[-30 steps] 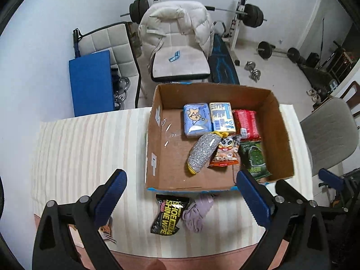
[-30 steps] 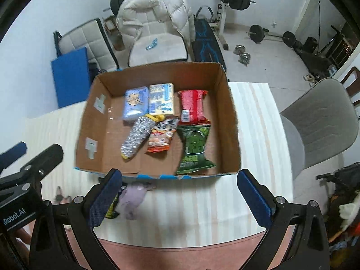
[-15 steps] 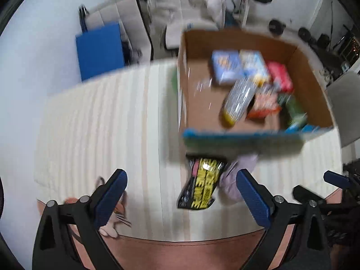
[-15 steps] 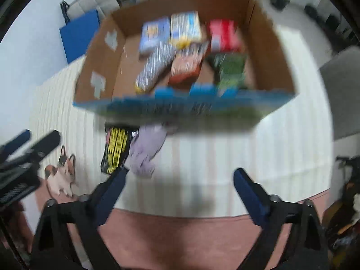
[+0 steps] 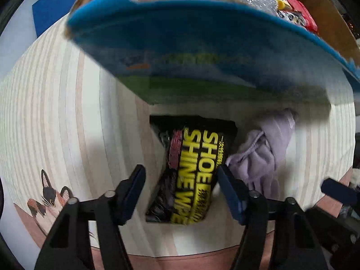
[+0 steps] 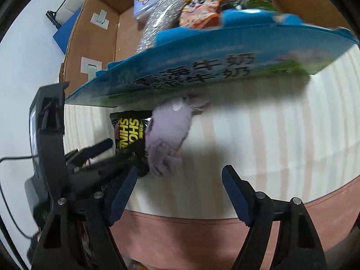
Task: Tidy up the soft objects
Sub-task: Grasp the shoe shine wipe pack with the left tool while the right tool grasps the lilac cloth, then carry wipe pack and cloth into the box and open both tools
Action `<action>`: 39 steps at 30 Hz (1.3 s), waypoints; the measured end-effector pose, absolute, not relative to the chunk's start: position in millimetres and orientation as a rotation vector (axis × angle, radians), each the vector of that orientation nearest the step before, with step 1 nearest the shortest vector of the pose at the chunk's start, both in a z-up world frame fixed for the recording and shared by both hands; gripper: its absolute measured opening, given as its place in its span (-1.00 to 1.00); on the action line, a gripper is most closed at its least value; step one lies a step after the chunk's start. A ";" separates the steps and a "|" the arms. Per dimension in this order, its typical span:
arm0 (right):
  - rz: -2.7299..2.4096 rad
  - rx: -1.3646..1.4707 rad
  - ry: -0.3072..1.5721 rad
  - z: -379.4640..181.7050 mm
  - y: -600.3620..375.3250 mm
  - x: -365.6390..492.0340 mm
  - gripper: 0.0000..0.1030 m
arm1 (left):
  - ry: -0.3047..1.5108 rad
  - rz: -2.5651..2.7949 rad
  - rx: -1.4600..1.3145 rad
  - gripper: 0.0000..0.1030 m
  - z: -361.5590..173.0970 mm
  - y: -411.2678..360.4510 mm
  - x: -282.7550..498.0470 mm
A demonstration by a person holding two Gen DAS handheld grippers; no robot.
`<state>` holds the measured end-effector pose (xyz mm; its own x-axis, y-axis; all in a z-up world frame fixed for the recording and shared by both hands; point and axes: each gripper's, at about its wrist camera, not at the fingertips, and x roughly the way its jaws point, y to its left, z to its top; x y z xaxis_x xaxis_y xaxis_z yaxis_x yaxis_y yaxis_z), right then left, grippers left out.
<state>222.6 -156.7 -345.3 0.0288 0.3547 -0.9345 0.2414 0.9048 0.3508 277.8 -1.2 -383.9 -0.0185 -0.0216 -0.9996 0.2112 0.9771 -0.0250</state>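
Note:
A black and yellow shoe-shine wipe pack (image 5: 191, 168) lies on the striped tablecloth just in front of the cardboard box (image 5: 202, 45). A crumpled lilac cloth (image 5: 263, 155) lies to its right, touching it. My left gripper (image 5: 181, 180) is open, low over the table, its fingers on either side of the pack's near half. My right gripper (image 6: 178, 181) is open and empty, just in front of the lilac cloth (image 6: 168, 139). The pack also shows in the right wrist view (image 6: 128, 130). The box (image 6: 202, 56) holds several soft packs and a silver scrubber (image 6: 157, 27).
The box's blue front wall stands right behind both items. The table's front edge with pink trim (image 6: 225, 236) is under my right gripper. A cat print (image 5: 48, 200) marks the cloth at the front left. A blue panel (image 5: 51, 6) stands beyond the table.
Both grippers have dropped from high above the table to just over it and moved in close to the pack and the cloth. Both have narrowed their opening.

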 end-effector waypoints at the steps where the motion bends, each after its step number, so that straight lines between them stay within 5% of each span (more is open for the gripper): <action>1: 0.091 0.481 1.560 -346.9 -153.9 225.0 0.53 | 1.579 -0.182 0.149 0.10 -383.3 2.2 275.1; 7: 0.055 0.473 1.576 -369.6 -126.8 243.6 0.50 | 1.601 -0.100 0.108 0.10 -382.3 46.6 255.1; 13: 0.001 0.445 1.630 -397.1 -113.8 254.8 -0.23 | 1.631 -0.114 0.053 0.20 -385.7 57.9 260.0; 20: 0.015 0.356 1.649 -399.2 -123.3 234.5 -0.46 | 1.667 -0.162 0.169 0.20 -404.8 24.2 263.3; 23: 0.038 0.320 1.657 -395.3 -127.7 223.6 -0.53 | 1.648 -0.169 0.153 -0.17 -399.0 14.6 261.1; 33: 0.194 0.386 1.490 -296.6 -158.6 197.5 -0.54 | 1.499 -0.264 -0.023 -0.18 -292.8 -12.0 236.7; 39: 0.272 0.478 1.337 -222.3 -184.1 222.3 -0.54 | 1.406 -0.329 -0.031 -0.18 -213.8 -27.0 306.9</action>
<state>222.3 -184.1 -222.3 0.2208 0.4545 -0.8630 0.0811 0.8732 0.4806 306.9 -27.0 -213.8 0.1266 -0.2445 -0.9613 0.2081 0.9541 -0.2153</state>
